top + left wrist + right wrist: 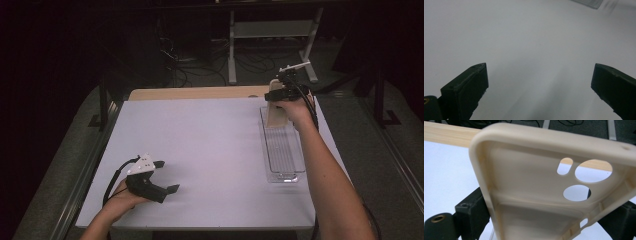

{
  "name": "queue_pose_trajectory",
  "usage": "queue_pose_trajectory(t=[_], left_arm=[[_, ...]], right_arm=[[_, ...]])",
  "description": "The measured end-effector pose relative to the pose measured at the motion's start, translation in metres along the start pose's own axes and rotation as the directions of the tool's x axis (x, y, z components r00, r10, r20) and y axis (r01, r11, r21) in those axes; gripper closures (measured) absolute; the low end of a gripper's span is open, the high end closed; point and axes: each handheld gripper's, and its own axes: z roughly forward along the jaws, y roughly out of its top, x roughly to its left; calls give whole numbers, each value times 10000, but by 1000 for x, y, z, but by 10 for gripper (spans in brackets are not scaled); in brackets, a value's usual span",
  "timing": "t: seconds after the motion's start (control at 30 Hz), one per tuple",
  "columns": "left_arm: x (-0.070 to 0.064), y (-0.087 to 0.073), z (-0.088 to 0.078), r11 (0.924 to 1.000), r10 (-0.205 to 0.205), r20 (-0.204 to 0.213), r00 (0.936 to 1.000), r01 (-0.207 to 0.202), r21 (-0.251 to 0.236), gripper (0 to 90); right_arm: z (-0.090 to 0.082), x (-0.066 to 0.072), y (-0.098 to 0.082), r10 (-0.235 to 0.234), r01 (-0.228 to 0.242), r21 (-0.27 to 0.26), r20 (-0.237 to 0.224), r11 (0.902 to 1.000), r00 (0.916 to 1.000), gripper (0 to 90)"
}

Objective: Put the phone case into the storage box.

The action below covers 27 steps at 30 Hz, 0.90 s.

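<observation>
A beige phone case hangs upright over the far end of a clear plastic tray, held by my right gripper. In the right gripper view the case shows its inner side and camera cut-outs, with the black jaws pressed on its two long edges and the gripper shut on it. My left gripper rests low near the table's front left, lying on its side with jaws wide apart. In the left gripper view the left gripper has bare white table between its fingers.
The white table has a wooden strip along its far edge. The long clear tray lies along the right side; its corner shows in the left gripper view. Cables and a grey stand sit on the dark floor beyond.
</observation>
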Motion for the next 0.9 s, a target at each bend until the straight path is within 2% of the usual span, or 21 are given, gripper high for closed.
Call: queue_pose_trajectory(t=[0.17, 0.47, 0.6, 0.7, 0.9], left_arm=[[-1, 0, 1, 10000, 36, 24, 10000, -37, 52, 8], [-1, 1, 1, 9999, 106, 33, 9999, -106, 81, 8], [-3, 1, 1, 10000, -30, 75, 10000, 31, -29, 7], [-2, 1, 1, 10000, 25, 77, 10000, -25, 20, 8], [-3, 1, 2, 10000, -78, 96, 9999, 78, -59, 8]], right_arm=[[7, -2, -1, 171, -172, 243, 67, 9996, 9998, 84], [17, -1, -2, 161, -170, 520, 175, 9985, 9997, 84], [23, 0, -2, 245, -258, 617, 212, 9978, 9995, 84], [26, 1, -2, 339, -355, 733, 231, 9967, 9992, 84], [34, 2, -1, 409, -434, 708, 362, 9965, 9985, 83]])
